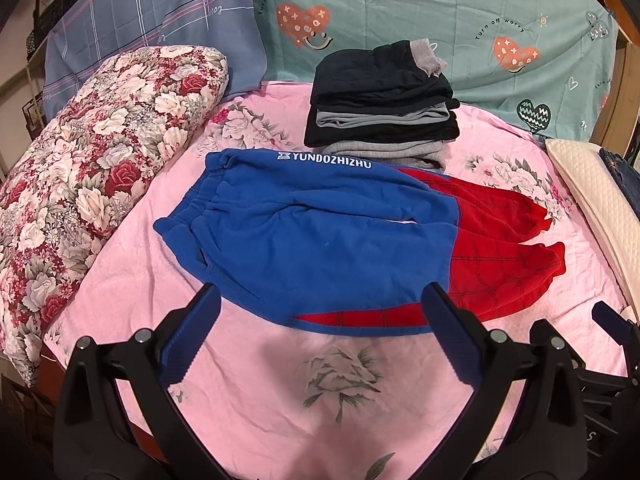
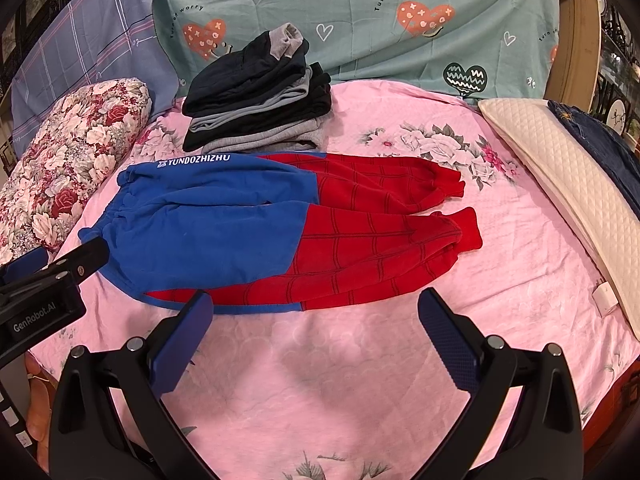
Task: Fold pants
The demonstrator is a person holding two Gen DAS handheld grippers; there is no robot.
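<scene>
Both claws, left (image 1: 320, 300) and right (image 2: 316, 308), gape, seemingly above pants (image 2: 280, 232)

A home bedroom. A bed (image 2: 360, 380) spread with a pink flowered sheet fills both views. A rolled floral quilt (image 1: 92, 184) lies along its left side and a cream quilted pillow (image 2: 568, 184) along its right. At the far end hang a teal heart-print sheet (image 1: 420, 12) and a blue plaid one (image 1: 152, 20), with a stack of folded dark and grey clothes (image 2: 256, 96) before them.
</scene>
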